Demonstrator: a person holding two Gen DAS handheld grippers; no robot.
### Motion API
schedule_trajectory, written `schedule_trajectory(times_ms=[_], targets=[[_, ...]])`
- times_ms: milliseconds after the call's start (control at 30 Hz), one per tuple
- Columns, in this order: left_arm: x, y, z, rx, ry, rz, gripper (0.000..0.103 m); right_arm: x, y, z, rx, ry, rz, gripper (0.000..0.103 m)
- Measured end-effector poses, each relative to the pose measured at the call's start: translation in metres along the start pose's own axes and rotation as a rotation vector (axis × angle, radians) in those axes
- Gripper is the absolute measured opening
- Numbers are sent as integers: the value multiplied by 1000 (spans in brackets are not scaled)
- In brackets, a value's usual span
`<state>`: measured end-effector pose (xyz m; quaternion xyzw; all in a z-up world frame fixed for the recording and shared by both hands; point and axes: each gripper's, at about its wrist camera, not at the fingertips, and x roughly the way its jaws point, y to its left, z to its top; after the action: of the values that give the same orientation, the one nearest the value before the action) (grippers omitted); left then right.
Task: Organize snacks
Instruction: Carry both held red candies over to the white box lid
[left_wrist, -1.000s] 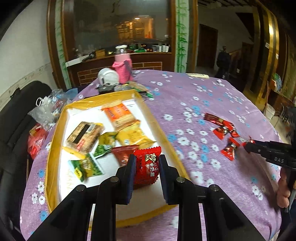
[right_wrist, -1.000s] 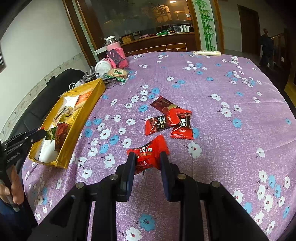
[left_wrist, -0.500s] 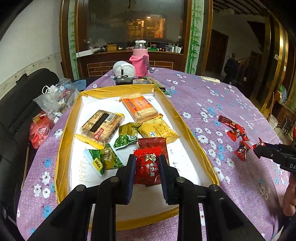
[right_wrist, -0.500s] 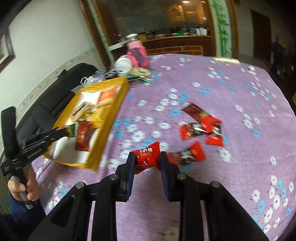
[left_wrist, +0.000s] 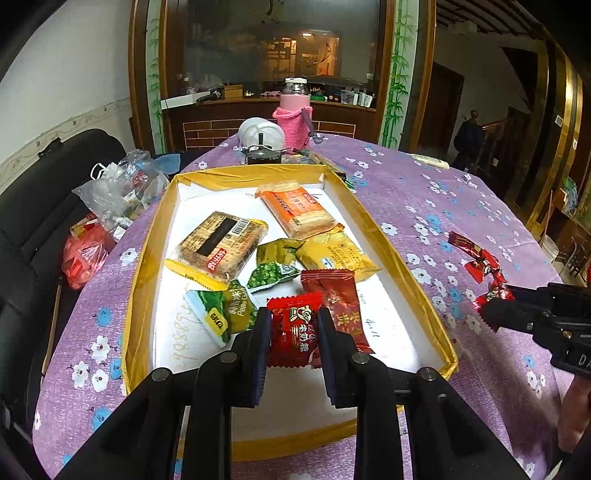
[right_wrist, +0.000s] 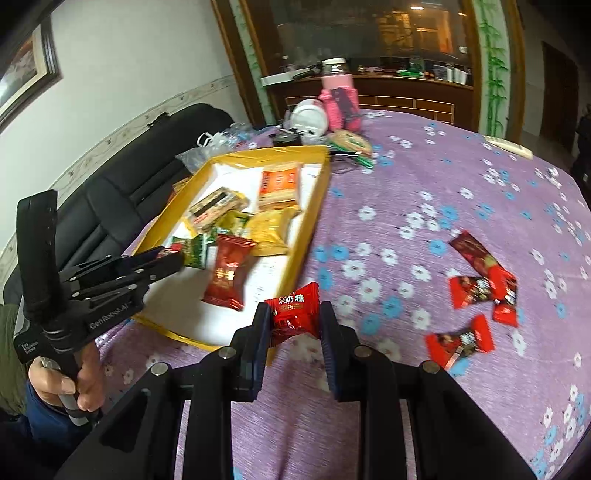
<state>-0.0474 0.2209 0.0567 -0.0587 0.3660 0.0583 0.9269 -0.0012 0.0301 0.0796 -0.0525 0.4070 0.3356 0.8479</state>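
At the far left of the right wrist view, a person's hand (right_wrist: 70, 384) is seen wrapped round the handle of the black left gripper (right_wrist: 173, 258), whose fingers are pressed onto a bright red crinkle-edged candy packet (left_wrist: 293, 338); in the left wrist view this packet is pinched between the two pads and held over the near end of the shallow yellow-rimmed cardboard tray with a white floor (left_wrist: 142, 266). Inside the tray are noted a brown biscuit pack (left_wrist: 218, 243), an orange wafer pack (left_wrist: 297, 212), a yellow snack pouch (left_wrist: 334, 254), two green pea packets (left_wrist: 275, 271) and a dark red sachet (left_wrist: 341, 301) lying just beside the held packet. The tray is set on a purple flower-printed tablecloth (right_wrist: 424, 177). Further right, the right gripper (right_wrist: 293, 325) is found clamped on a second red candy packet (right_wrist: 295, 312), held above the cloth just beside the tray's near right corner. At the right, four loose red-wrapped candies (right_wrist: 480, 286) are recorded lying on the cloth, well apart from the tray.
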Motion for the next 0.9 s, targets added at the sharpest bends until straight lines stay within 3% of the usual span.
schedule_trajectory(times_ms=[267, 900], targets=[[9, 11, -4, -26, 17, 11, 26, 18, 31, 7, -54, 14, 14, 25], [15, 25, -7, -55, 28, 24, 26, 52, 60, 8, -100, 72, 22, 25]])
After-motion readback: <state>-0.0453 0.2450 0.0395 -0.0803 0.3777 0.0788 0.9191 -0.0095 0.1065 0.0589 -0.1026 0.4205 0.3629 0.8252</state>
